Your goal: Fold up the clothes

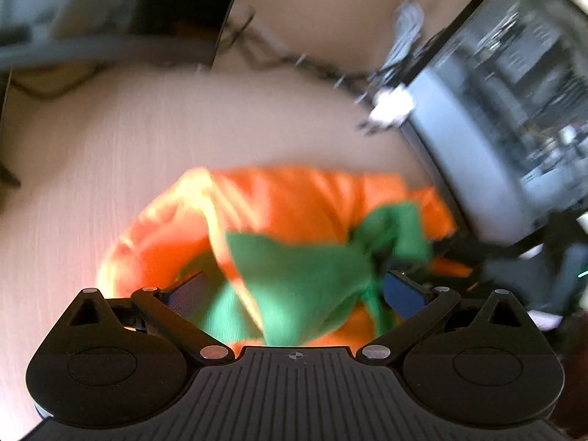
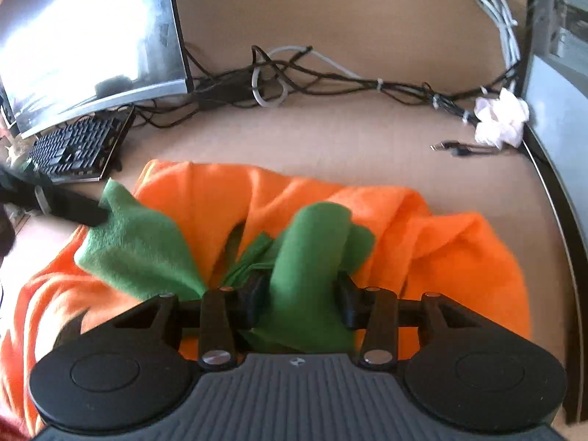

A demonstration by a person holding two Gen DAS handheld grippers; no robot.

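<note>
Left gripper (image 1: 294, 296): black plastic body, ribbed grey centre plate with small crosshair mark, two round black side housings, silver screw heads at linkage pivots, blue pads (image 1: 404, 294) on fingers. Right gripper (image 2: 299, 299): same black build, ribbed grey plate, silver pivot screws, black fingers (image 2: 347, 303).

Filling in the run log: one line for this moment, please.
stage: mid-fold | left gripper: open over orange garment | right gripper: open, green fabric between jaws | desk: cables, keyboard
</note>
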